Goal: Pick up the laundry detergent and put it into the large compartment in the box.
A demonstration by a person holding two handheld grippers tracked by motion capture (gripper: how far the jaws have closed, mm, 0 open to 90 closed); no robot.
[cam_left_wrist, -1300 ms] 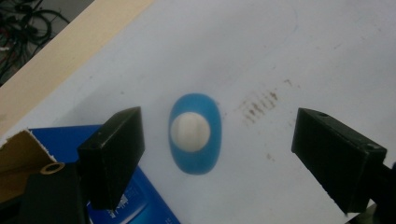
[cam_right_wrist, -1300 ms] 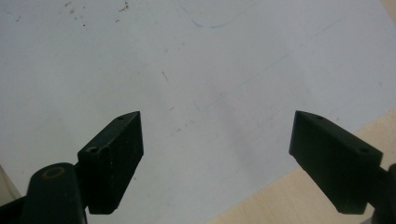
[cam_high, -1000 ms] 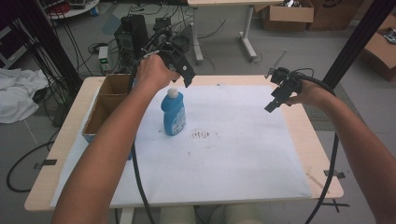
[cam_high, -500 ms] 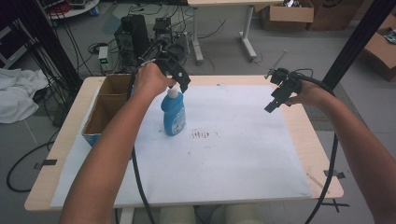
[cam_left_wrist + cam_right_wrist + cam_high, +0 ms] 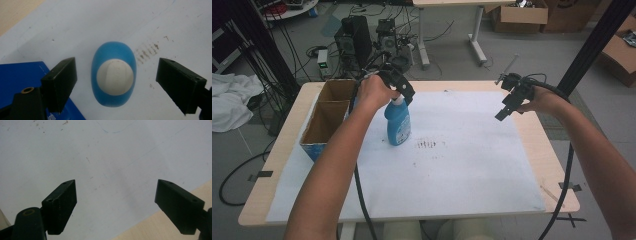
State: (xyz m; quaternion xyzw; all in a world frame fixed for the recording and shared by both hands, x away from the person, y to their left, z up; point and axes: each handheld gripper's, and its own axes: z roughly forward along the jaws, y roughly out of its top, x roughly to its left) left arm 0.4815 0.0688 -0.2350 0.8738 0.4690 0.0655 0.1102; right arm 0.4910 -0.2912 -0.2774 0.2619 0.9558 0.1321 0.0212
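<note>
A blue bottle (image 5: 398,124) with a white cap stands upright on the white paper sheet (image 5: 462,165), left of centre. My left gripper (image 5: 398,89) hovers directly above its cap. In the left gripper view I look straight down on the bottle's white cap (image 5: 115,77), and my left gripper (image 5: 116,83) is open with a jaw on either side, apart from it. My right gripper (image 5: 507,106) hangs over the sheet's right part; in the right gripper view my right gripper (image 5: 116,206) is open with nothing between its jaws.
A blue cardboard box (image 5: 328,117) with two open compartments sits at the table's left edge, close to the bottle. Its blue side (image 5: 25,75) appears by my left jaw. A dark smudge (image 5: 427,145) marks the sheet near the middle. The wooden table (image 5: 557,165) borders the sheet.
My left gripper has shifted slightly left and back, settling over the bottle's cap. The right gripper has barely moved.
</note>
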